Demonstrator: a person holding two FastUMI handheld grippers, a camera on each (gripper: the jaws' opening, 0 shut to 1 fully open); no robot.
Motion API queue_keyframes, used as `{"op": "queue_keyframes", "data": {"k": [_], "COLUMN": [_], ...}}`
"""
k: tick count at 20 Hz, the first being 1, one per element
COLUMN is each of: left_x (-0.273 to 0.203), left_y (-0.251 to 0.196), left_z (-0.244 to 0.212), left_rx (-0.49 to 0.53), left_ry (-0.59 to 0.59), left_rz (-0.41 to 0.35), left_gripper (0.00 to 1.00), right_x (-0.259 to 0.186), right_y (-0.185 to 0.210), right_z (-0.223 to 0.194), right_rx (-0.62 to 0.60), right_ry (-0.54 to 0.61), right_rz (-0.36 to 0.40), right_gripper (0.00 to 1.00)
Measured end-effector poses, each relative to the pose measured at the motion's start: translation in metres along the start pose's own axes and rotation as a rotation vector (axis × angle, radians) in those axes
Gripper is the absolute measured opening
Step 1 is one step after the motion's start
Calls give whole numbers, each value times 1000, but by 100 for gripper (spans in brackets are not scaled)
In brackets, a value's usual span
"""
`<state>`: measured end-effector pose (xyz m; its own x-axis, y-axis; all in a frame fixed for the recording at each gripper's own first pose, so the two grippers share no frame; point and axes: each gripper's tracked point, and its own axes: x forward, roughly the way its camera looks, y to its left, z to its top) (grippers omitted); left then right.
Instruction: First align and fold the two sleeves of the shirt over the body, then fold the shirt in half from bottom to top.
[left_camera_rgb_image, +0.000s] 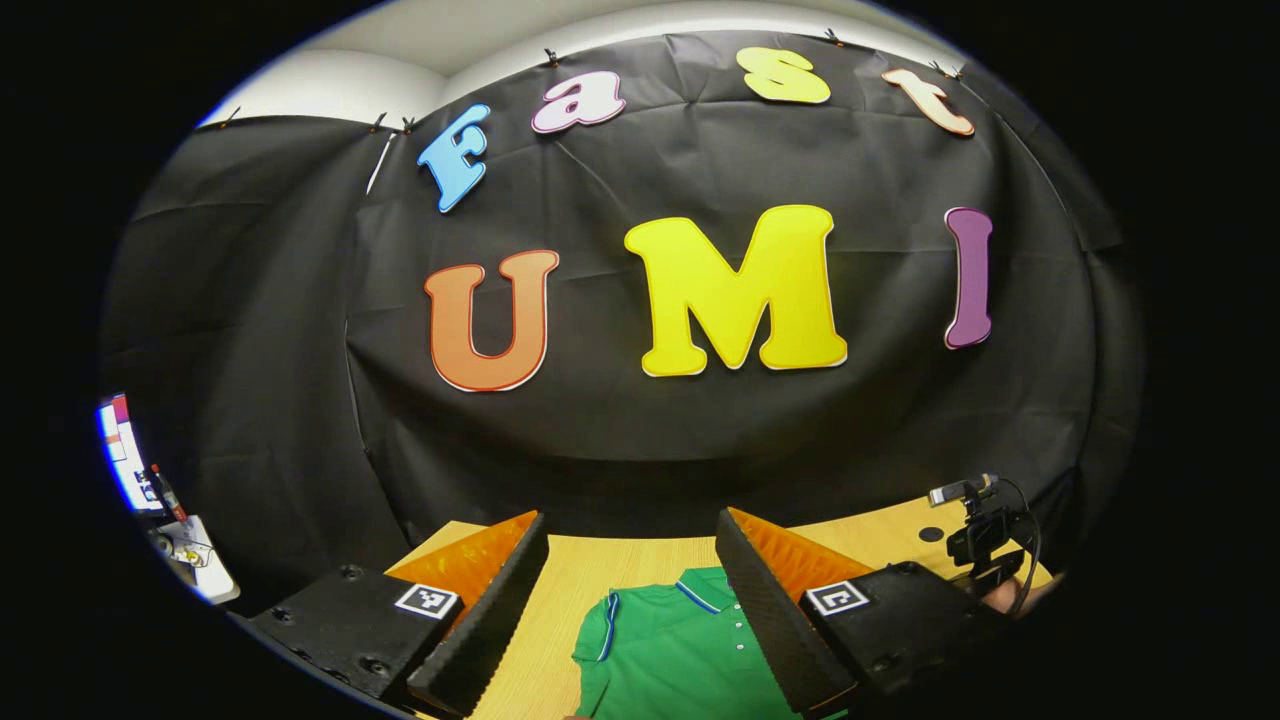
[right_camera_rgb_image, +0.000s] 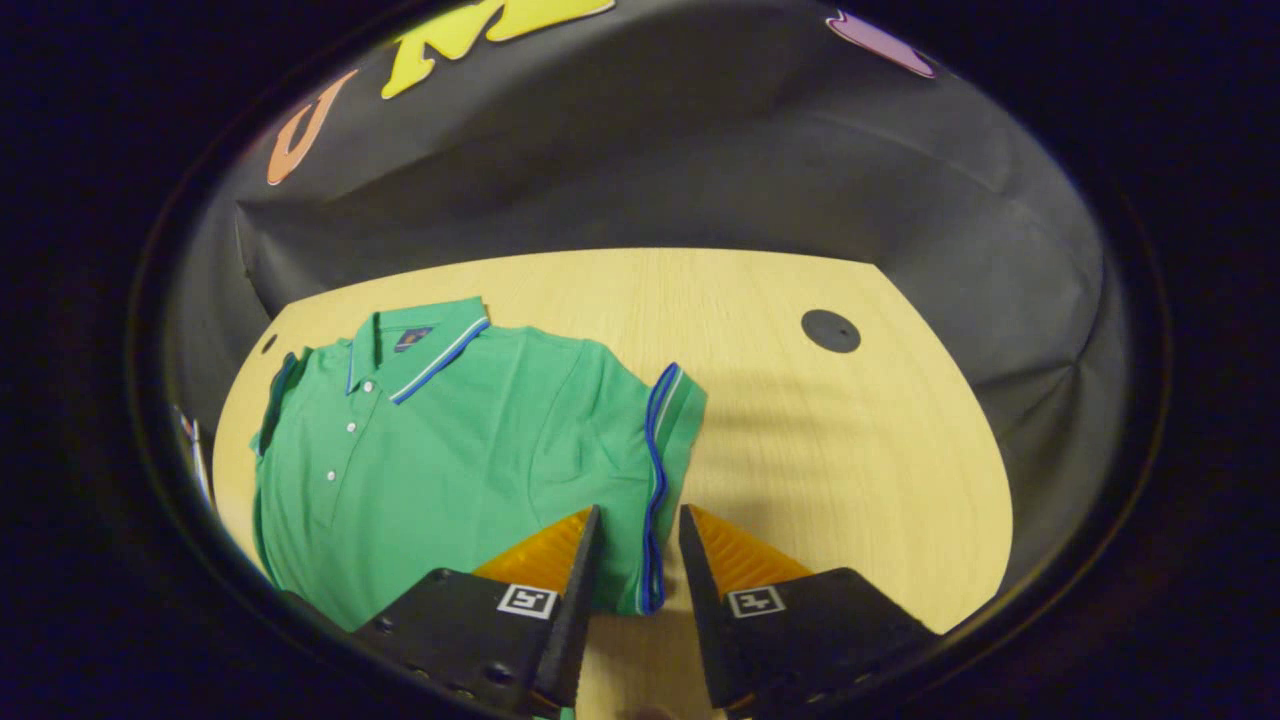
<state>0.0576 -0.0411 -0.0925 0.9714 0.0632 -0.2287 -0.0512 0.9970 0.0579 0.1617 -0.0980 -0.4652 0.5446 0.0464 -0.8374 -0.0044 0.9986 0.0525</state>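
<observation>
A green polo shirt (right_camera_rgb_image: 450, 450) with blue-trimmed collar and sleeves lies face up on the wooden table (right_camera_rgb_image: 820, 450), collar toward the back wall. In the right gripper view its right sleeve (right_camera_rgb_image: 670, 420) lies flat beside the body. My right gripper (right_camera_rgb_image: 640, 515) stands narrowly open, its fingers on either side of the sleeve's blue-trimmed hem at the lower end. Whether they touch the cloth I cannot tell. In the left gripper view my left gripper (left_camera_rgb_image: 630, 520) is wide open above the shirt (left_camera_rgb_image: 670, 650), with the collar and left shoulder showing between its fingers.
A black round cap (right_camera_rgb_image: 831, 330) sits in the tabletop to the right of the shirt. A black camera rig with a cable (left_camera_rgb_image: 980, 540) shows above a hand (left_camera_rgb_image: 1010, 598) at the right. A lit screen (left_camera_rgb_image: 125, 455) stands far left. Bare wood lies right of the sleeve.
</observation>
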Motion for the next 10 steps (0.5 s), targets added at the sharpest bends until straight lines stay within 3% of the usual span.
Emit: {"op": "queue_keyframes", "data": {"k": [4,10], "left_x": [4,2], "left_y": [-7,-15], "left_z": [1,1], "left_rx": [16,18], "left_ry": [8,13], "left_rz": [-11,-16], "left_gripper": [100,100], "right_x": [-8,-37], "right_y": [7,15], "right_z": [5,28], "right_rx": [53,48], "right_ry": [11,-57], "right_rz": [34,65], "right_gripper": [1,0]}}
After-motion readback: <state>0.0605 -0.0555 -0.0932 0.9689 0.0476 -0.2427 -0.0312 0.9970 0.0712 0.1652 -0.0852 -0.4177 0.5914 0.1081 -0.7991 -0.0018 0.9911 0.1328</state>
